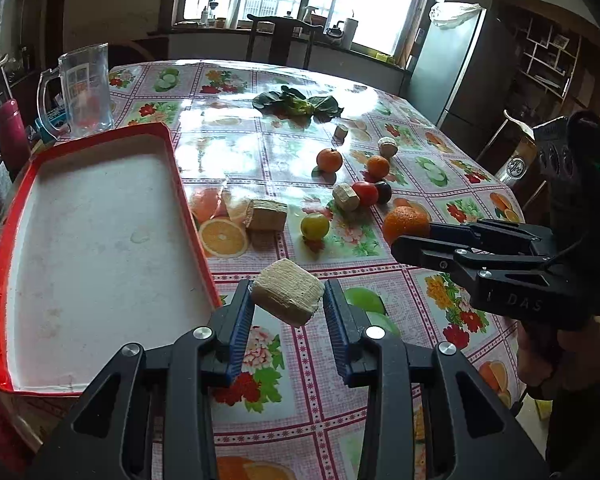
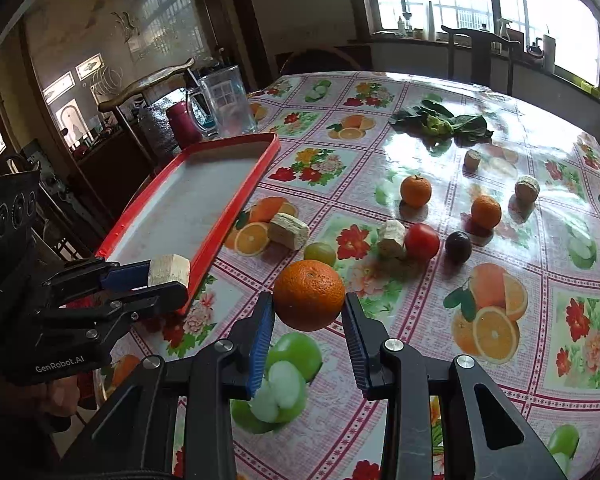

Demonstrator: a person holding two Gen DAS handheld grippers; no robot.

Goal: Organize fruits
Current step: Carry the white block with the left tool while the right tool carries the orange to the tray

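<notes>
My left gripper is shut on a pale beige block and holds it above the table, just right of the red-rimmed white tray. My right gripper is shut on a large orange held above the table; it shows in the left wrist view too. On the table lie two small oranges, a red tomato, a dark plum, a green-yellow fruit and several more beige blocks.
The tray holds nothing. A glass pitcher and a dark red bottle stand behind the tray. Leafy greens lie at the far middle of the table. Chairs stand around the table.
</notes>
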